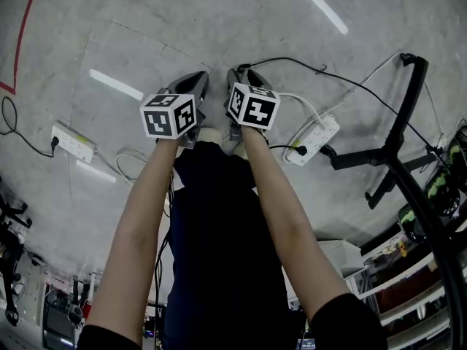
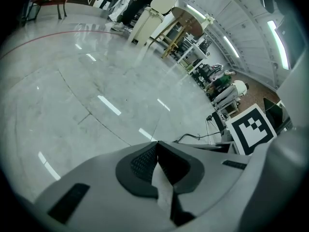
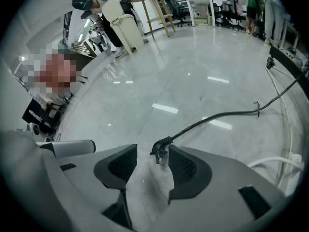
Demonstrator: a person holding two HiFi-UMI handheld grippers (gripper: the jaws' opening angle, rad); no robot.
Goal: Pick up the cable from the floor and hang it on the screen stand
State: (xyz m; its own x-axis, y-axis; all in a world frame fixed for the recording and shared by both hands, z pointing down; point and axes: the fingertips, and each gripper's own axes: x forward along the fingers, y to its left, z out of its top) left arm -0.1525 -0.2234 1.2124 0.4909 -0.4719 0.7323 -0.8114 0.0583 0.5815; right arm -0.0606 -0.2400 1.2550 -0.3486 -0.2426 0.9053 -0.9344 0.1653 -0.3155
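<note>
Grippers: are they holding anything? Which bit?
Nothing held. The right gripper stands open, the cable plug between its jaws, not pinched; the left gripper is shut, empty.

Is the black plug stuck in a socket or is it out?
Out. In the right gripper view the plug lies loose on the floor, prongs bare, framed by the open right claw.

Floor (image 1: 219, 20): pale grey, glossy, crossed by thin seams.
Marking: red line (image 1: 22, 31) near the head view's left edge.
Light: ceiling strips mirrored as white bars (image 1: 321, 6).
Furniture: wooden table (image 3: 154, 4), white bin (image 3: 123, 25), desks (image 3: 198, 4) far off.
</note>
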